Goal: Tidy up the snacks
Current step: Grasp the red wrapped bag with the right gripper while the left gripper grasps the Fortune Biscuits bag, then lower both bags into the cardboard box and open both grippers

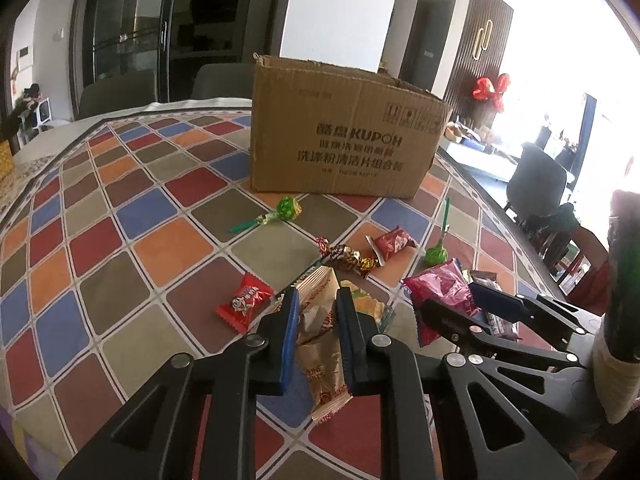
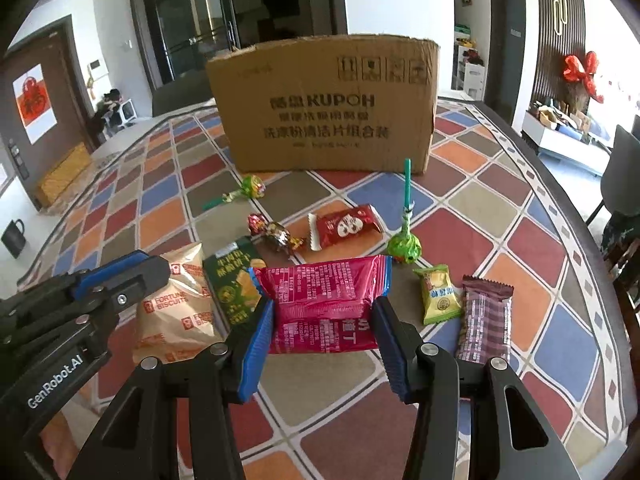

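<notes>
Snacks lie scattered on a checkered tablecloth in front of a cardboard box [image 1: 344,128], which also shows in the right wrist view [image 2: 328,108]. My left gripper [image 1: 318,300] is shut on a tan Fortune Biscuits packet [image 1: 320,344]; the same packet shows in the right wrist view [image 2: 176,312]. My right gripper [image 2: 324,312] has its jaws on both sides of a pink packet [image 2: 324,300], pressing its edges. In the left wrist view the right gripper [image 1: 452,296] holds that pink packet [image 1: 438,292].
Two green lollipops [image 2: 404,246] [image 2: 250,188], a red packet [image 2: 344,226], foil candies [image 2: 278,234], a dark green packet [image 2: 236,284], a yellow-green packet [image 2: 438,294] and a brown bar [image 2: 484,320] lie around. A red candy [image 1: 244,300] lies left. Chairs stand at the table's right edge.
</notes>
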### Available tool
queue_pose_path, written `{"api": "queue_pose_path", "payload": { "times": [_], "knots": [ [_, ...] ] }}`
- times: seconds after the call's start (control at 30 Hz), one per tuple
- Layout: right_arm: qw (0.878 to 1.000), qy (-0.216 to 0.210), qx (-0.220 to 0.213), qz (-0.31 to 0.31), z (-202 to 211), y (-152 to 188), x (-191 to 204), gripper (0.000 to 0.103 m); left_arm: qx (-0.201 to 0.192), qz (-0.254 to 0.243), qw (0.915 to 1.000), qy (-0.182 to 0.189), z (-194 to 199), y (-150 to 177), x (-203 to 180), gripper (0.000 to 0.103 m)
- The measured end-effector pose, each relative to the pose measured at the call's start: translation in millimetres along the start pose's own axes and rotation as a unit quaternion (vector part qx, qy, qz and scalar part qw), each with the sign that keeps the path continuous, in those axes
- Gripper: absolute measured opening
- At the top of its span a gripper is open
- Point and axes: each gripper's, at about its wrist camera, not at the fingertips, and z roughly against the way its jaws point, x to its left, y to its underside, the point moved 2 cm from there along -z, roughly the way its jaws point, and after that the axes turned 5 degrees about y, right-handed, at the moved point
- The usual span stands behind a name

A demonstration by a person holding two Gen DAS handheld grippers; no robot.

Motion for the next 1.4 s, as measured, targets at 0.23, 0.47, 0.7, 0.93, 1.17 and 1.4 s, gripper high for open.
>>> {"api": "queue_pose_path", "payload": {
  "times": [0.23,0.47,0.7,0.93,1.17,1.4],
  "knots": [
    [1.000,-0.004,-0.023,0.007,13.1,-10.6,4.0,0.051,-0.015,-0.004,0.9999,-0.003,8.3,-6.8,-0.7,0.019],
    [0.999,-0.006,-0.049,0.008,25.1,-25.0,5.1,0.051,-0.043,-0.010,0.9990,-0.007,19.0,-24.1,-2.3,0.019],
    [0.997,-0.006,-0.077,0.008,34.3,-47.9,5.5,0.051,-0.077,-0.021,0.9968,-0.011,28.0,-50.1,-4.6,0.018],
    [0.994,-0.007,-0.110,0.007,45.9,-71.6,5.8,0.051,-0.107,-0.033,0.9937,-0.012,38.8,-70.4,-8.5,0.018],
    [0.991,-0.008,-0.136,0.009,53.5,-95.0,7.3,0.051,-0.133,-0.053,0.9895,-0.016,44.4,-95.6,-14.1,0.017],
    [0.988,-0.008,-0.155,0.007,53.9,-126.9,4.4,0.051,-0.153,-0.069,0.9856,-0.021,39.6,-127.4,-15.4,0.017]
  ]
}}
